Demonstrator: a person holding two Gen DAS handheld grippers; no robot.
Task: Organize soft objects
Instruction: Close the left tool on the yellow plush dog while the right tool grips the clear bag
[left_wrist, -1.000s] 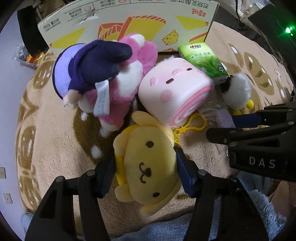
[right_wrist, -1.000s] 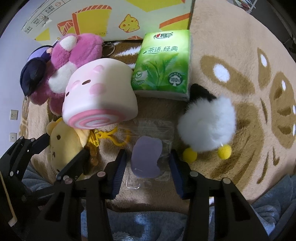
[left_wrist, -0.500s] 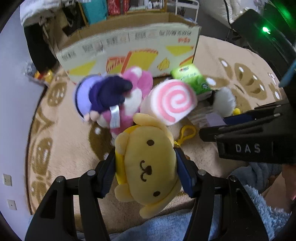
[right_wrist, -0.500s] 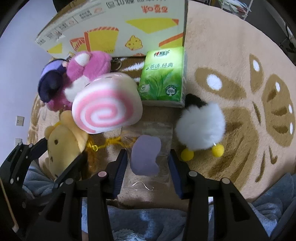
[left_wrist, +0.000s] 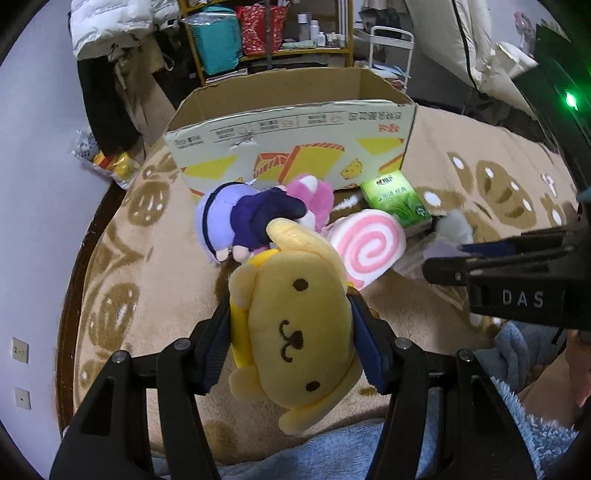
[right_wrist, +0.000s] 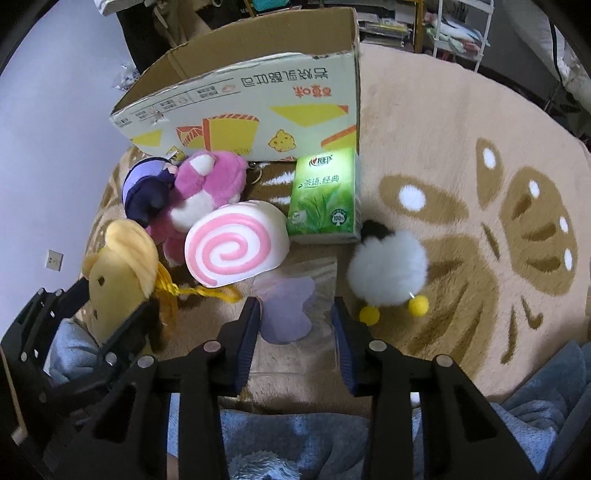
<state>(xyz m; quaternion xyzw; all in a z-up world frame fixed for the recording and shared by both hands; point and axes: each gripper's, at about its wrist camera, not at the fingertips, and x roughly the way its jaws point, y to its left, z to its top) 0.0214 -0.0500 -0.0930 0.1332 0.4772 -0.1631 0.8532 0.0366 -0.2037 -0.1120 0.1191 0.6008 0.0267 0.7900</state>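
Two grippers are at work over the tan rug. The left gripper has its jaws clamped on the sides of a yellow dog plush, held clear of the rug. The right gripper has just been closing its jaws; they stand narrow around a clear bag with a lilac piece, though actual contact cannot be made out. Beyond both jaws lie a pink swirl plush, a pink bear, a purple plush, a green tissue pack, a white pompom toy, then an open cardboard box.
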